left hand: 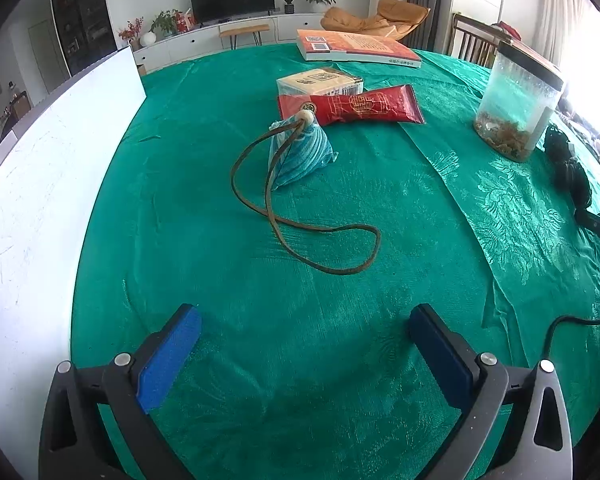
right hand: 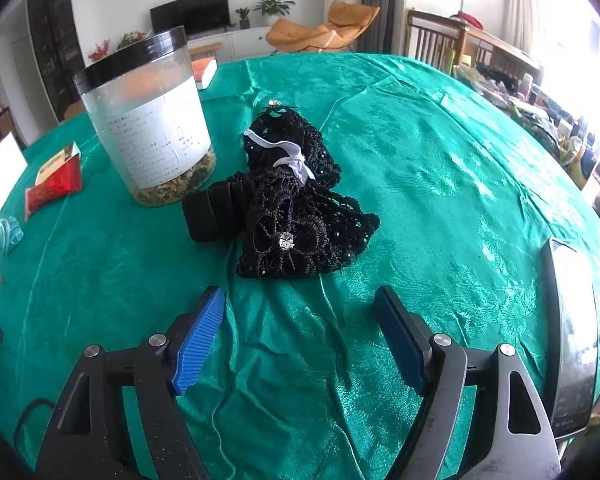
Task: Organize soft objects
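1. Left gripper [left hand: 304, 354]: held low over the bench, jaws spread wide, blue pads [left hand: 168, 356] bare, nothing between them.
2. Right gripper [right hand: 300, 340]: likewise spread wide and empty, poised just short of the black lace items.
3. Green damask cloth [left hand: 260, 280]: draped over the bench, creased near the right gripper.
4. Teal striped pouch [left hand: 300, 154]: seen mid-bench in the left view, ahead of the left gripper and well apart from it; pale bead at its top.
5. Brown cord [left hand: 328, 248]: run from the pouch top, looped loosely across the cloth toward the gripper.
6. Black lace items [right hand: 296, 216]: heaped in the centre of the right view, set with a rhinestone, tied with a white ribbon [right hand: 296, 160]; exact count not discernible.
7. Red packet [left hand: 352, 108]: lain flat just behind the pouch, touching a cellophane-wrapped box [left hand: 320, 82].
8. Orange-covered book [left hand: 356, 50]: placed at the far edge.
9. Clear jar with black lid [right hand: 148, 120]: stood upright just left of the lace, dried contents at the bottom.
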`<state>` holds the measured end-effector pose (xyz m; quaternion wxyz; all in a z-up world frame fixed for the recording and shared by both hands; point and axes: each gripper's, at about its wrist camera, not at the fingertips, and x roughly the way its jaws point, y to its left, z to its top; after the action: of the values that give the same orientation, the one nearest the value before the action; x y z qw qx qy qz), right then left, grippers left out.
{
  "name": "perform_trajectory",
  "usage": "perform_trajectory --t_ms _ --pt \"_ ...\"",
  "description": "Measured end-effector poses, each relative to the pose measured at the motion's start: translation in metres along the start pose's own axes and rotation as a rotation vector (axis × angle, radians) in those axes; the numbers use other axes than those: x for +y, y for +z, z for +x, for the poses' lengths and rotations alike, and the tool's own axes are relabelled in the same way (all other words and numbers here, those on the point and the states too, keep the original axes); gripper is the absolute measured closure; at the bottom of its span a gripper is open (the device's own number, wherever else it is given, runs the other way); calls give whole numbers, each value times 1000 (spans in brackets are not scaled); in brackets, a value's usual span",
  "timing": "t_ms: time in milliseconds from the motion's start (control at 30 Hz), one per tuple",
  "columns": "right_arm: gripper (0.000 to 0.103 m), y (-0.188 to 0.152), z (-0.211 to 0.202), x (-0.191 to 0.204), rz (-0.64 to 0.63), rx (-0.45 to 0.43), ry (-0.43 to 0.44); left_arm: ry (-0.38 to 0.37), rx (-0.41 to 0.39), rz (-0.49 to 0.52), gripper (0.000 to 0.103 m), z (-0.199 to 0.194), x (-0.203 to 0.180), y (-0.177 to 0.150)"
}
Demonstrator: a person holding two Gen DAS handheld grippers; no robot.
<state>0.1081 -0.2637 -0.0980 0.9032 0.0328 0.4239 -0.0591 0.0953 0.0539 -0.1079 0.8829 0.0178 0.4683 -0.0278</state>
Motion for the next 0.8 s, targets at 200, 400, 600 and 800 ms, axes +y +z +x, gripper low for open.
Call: perform_trajectory --t_ms 200,400,600,800 --pt "23 0 0 0 0 0 1 -152 65 -101 0 8 18 36" --pt "23 7 -5 -16 91 -25 101 -87 -3 -69 1 25 13 84" --pt "23 58 8 -21 122 33 183 -4 31 -23 35 50 9 91" --pt "68 90 39 5 -20 107 94 -85 -35 -92 68 39 25 104"
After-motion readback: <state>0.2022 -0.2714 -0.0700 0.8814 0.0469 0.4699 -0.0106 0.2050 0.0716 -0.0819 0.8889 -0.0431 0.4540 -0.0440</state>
